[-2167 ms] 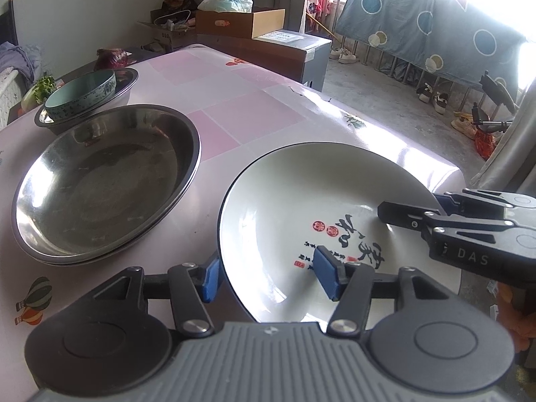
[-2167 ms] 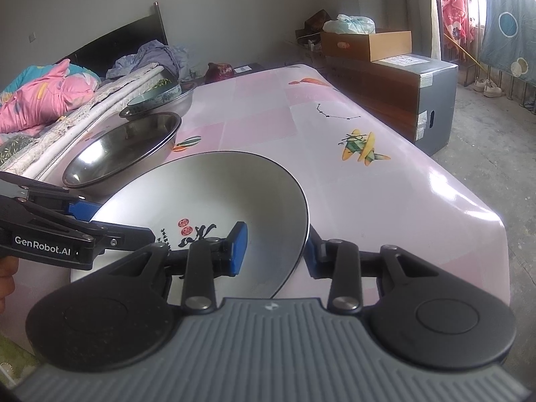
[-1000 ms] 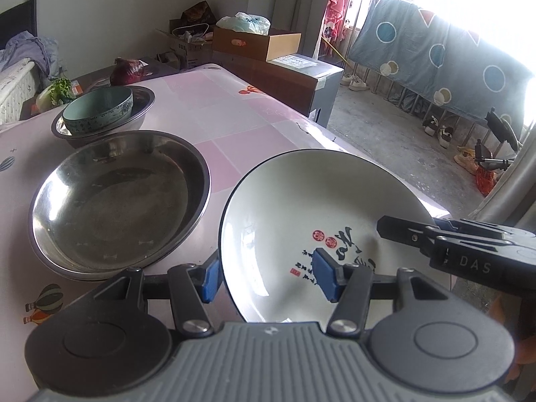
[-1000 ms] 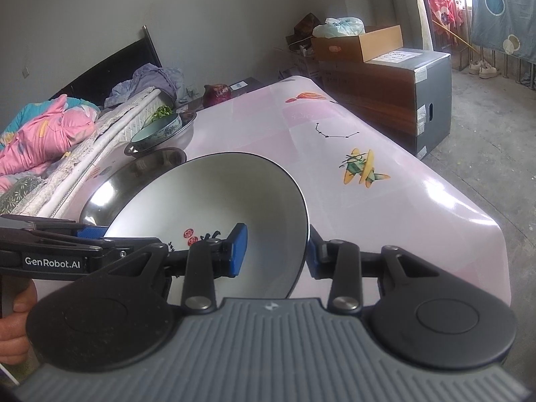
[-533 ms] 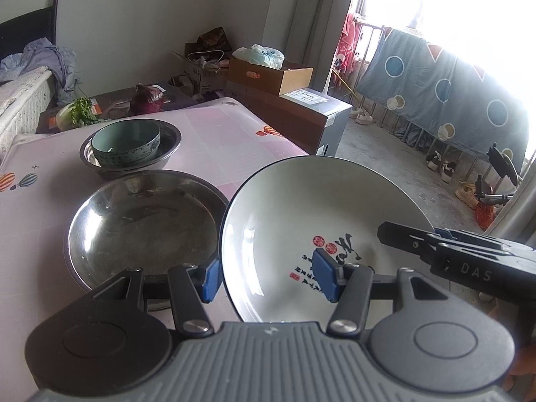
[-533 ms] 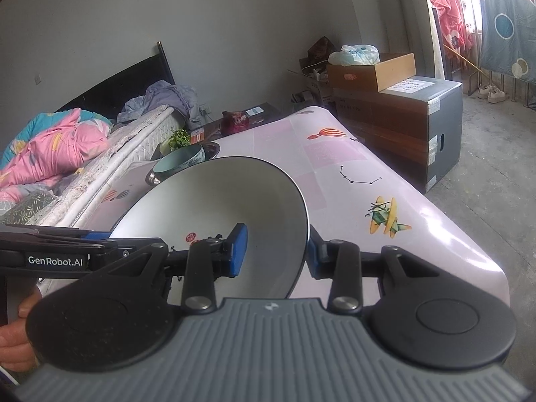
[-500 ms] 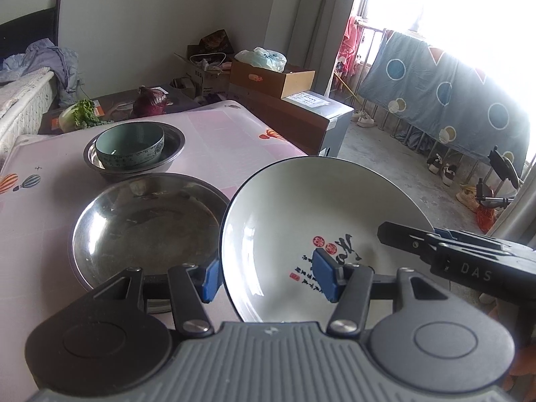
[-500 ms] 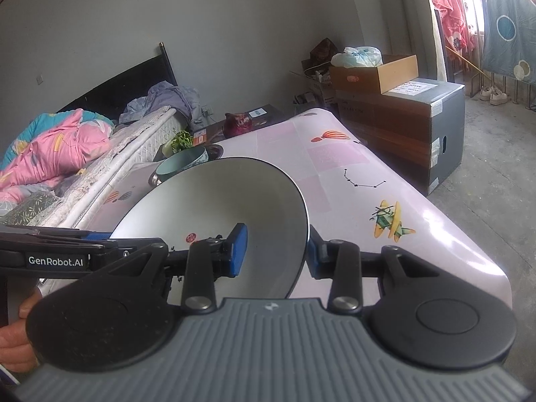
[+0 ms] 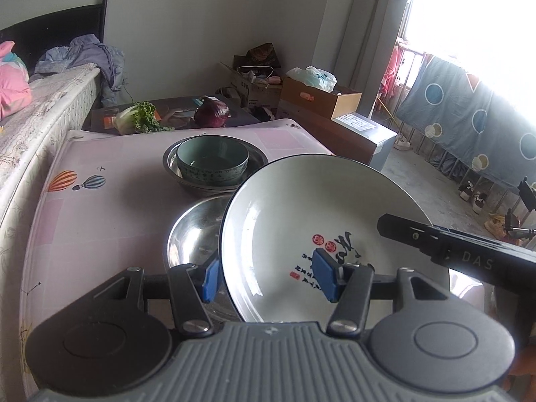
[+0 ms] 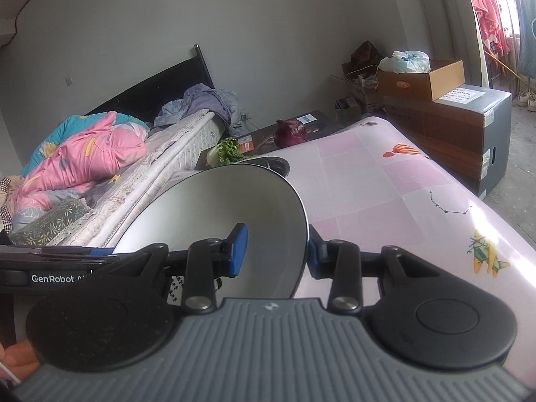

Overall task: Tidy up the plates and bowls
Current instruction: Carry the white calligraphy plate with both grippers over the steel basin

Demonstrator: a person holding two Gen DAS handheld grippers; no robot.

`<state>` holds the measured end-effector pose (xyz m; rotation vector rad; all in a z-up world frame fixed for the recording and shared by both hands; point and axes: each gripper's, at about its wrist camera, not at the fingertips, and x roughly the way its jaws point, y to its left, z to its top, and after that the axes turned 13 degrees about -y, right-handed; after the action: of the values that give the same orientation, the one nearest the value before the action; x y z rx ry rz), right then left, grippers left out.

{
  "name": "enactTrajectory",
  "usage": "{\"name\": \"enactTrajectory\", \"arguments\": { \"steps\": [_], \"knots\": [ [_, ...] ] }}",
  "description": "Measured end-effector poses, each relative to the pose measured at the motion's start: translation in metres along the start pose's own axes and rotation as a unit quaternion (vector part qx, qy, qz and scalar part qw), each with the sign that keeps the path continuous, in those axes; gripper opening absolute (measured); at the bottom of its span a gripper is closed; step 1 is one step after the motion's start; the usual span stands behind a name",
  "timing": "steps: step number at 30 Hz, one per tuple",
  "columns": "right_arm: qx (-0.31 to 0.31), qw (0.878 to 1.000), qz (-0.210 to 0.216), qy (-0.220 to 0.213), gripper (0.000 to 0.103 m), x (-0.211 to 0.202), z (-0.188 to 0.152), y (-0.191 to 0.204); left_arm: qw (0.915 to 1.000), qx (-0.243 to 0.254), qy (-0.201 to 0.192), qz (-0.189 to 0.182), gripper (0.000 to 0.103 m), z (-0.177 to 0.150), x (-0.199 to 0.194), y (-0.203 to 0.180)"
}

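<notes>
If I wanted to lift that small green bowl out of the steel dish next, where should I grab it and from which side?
Grip the green bowl by its rim, one finger inside and one outside, coming down from above. It sits upright and looks empty, nested in the far steel dish, whose raised wall probably blocks a low approach from the side. The near rim, facing the gripper, looks easiest to reach.

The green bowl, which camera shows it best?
The left wrist view. There the green bowl is whole and unblocked, nested in a steel basin behind the white plate. In the right wrist view the plate hides the bowl completely.
</notes>
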<state>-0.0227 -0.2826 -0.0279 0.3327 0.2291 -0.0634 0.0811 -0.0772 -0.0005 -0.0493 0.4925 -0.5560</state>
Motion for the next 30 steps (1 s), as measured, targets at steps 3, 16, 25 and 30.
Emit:
{"name": "enactTrajectory", "arguments": {
  "steps": [3,16,25,30],
  "knots": [
    [0.002,1.000,0.008,0.006,0.036,0.020,-0.002,0.014,0.9998,-0.011,0.006,0.012,0.057,0.001,0.003,0.017],
    [0.016,0.997,-0.004,0.070,0.036,0.082,-0.024,0.032,0.9978,-0.042,0.047,0.021,0.057,-0.008,0.029,0.057],
    [0.028,0.995,-0.018,0.092,0.036,0.092,-0.033,0.021,0.9959,-0.046,0.075,0.019,0.057,-0.015,0.047,0.060],
    [0.027,0.993,-0.027,0.110,0.036,0.099,-0.037,0.018,0.9954,-0.045,0.082,0.021,0.057,-0.014,0.052,0.060]
  ]
}}
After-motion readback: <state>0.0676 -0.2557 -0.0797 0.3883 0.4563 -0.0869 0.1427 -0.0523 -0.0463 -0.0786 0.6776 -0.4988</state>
